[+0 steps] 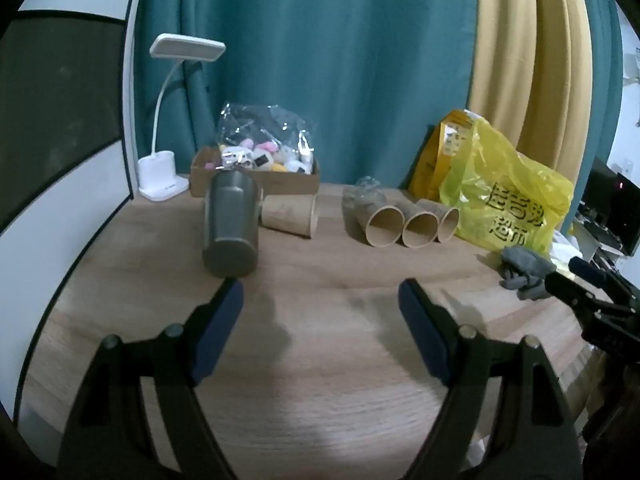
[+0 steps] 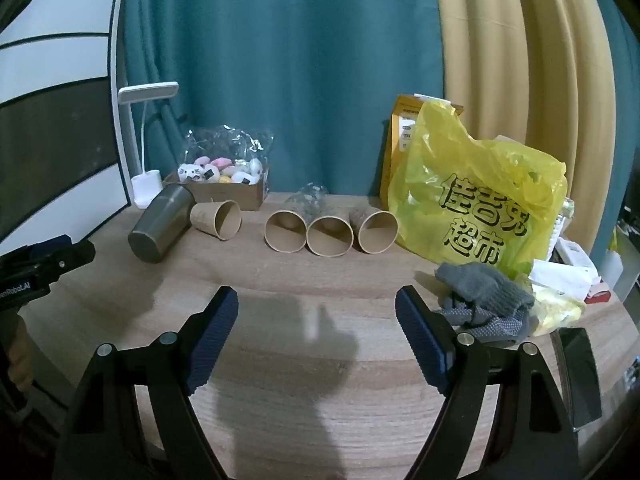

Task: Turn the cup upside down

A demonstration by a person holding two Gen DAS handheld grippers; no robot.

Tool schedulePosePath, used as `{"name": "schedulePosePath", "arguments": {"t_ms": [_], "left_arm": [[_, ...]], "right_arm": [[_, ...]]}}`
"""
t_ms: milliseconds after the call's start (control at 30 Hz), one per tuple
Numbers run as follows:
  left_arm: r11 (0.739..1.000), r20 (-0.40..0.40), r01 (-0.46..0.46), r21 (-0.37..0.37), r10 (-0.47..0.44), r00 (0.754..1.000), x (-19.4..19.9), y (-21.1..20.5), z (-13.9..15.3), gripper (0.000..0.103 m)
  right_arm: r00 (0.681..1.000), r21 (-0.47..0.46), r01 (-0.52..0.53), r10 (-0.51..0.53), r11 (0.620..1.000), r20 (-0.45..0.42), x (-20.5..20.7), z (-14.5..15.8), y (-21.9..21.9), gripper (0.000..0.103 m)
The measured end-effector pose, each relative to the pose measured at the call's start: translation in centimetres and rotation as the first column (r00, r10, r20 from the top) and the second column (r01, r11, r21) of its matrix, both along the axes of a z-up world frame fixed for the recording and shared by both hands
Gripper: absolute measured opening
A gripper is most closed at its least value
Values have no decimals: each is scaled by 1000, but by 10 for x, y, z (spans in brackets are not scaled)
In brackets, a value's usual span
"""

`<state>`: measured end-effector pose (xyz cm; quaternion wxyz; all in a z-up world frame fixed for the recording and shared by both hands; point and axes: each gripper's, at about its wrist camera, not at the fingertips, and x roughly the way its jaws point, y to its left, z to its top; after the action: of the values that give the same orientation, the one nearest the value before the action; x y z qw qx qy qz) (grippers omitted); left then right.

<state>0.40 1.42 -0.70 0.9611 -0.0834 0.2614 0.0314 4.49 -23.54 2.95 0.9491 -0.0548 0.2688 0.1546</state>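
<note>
**Both claws open above the table; metal cup lying on its side**

I read the left claw [image 1: 320,292] as open: its two blue-padded fingers stand wide apart with bare table [image 1: 320,360] between them and nothing held. The right claw [image 2: 316,300] is likewise spread wide and empty.

The metal cup [image 1: 231,226] lies on its side at the left of the table. In the left wrist view its closed base faces the camera, just beyond the left finger's tip; I cannot tell whether they touch. The right wrist view shows the same metal cup [image 2: 162,222] from the side, with its mouth pointing back toward the cardboard box [image 2: 224,192] of small plush toys.

Just beside the metal cup lies one paper cup [image 2: 218,219], also on its side. Further right, three paper cups [image 2: 330,236] lie in a row, mouths toward the camera, touching one another.

Items seen better in one view:
- The right wrist view shows the grey gloves [image 2: 484,294] close to the right finger, a dark phone [image 2: 580,372] at the table's right edge, and the left claw's body at the left border.
- The left wrist view shows the right claw's body at the right border.

Both views show the white desk lamp [image 1: 164,176] and the yellow plastic bag [image 1: 504,196] at the back.
</note>
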Motion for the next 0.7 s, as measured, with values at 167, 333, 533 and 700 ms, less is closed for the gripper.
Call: {"name": "schedulePosePath", "arguments": {"t_ms": [167, 333, 533, 700], "left_arm": [[1000, -3, 0, 0, 0, 1000, 1, 0, 2, 81], [1000, -4, 3, 2, -3, 1000, 2, 2, 3, 81], [1000, -3, -4, -14, 4, 1000, 5, 10, 5, 81], [1000, -1, -2, -10, 2, 1000, 4, 11, 5, 81]], "right_arm": [[1000, 0, -1, 1, 1000, -2, 1, 0, 0, 84], [1000, 0, 1, -1, 1000, -4, 6, -1, -2, 84], [1000, 2, 1, -1, 1000, -5, 5, -1, -1, 84], [1000, 3, 2, -2, 1000, -7, 5, -1, -1, 84]]}}
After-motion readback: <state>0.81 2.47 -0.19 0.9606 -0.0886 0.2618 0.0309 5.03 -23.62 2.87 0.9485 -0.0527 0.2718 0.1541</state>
